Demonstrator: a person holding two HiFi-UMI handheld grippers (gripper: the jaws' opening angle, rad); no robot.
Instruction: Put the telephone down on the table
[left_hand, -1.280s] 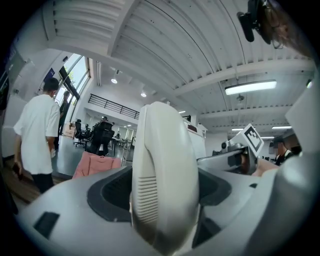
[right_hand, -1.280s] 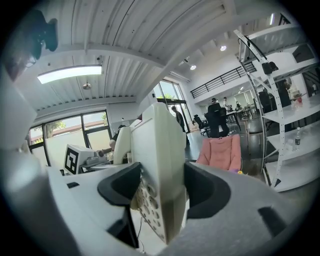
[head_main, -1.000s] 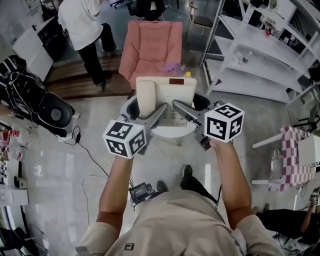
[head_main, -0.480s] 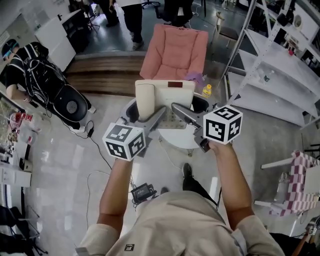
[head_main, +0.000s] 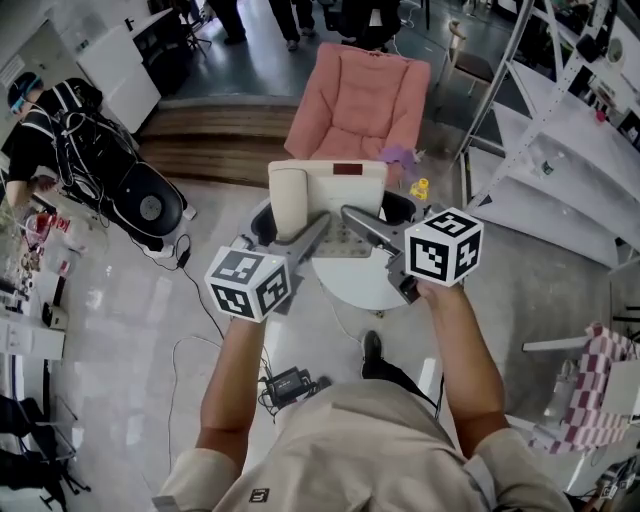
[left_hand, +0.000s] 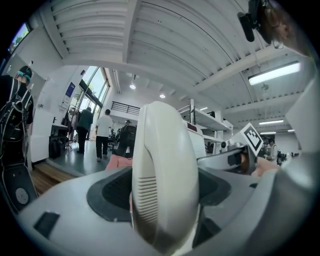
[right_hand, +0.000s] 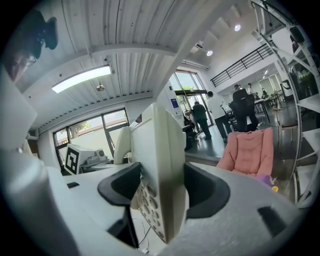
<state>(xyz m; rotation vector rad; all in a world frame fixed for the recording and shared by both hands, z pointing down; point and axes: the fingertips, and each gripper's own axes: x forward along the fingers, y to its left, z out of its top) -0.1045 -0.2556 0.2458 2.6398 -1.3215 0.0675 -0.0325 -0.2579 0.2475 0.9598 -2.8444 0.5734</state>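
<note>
Cream plastic fills the left tool (left_hand: 165, 200): its jaws are clamped on the handset (left_hand: 162, 180) side of the telephone (head_main: 330, 195). Further right, the right tool (right_hand: 162, 195) grips the keypad edge of the same telephone, its jaws pressed to both faces. The phone hangs between the two over the round white desk (head_main: 360, 285). By my reading it is not yet resting there, since a cable (right_hand: 139, 244) shows beneath its lower edge in the right gripper view. The carrying looks done; lowering and letting go remain. Nothing here serves as a container except the white shelving (head_main: 560, 120) at far right, whose few items are too small to name.
</note>
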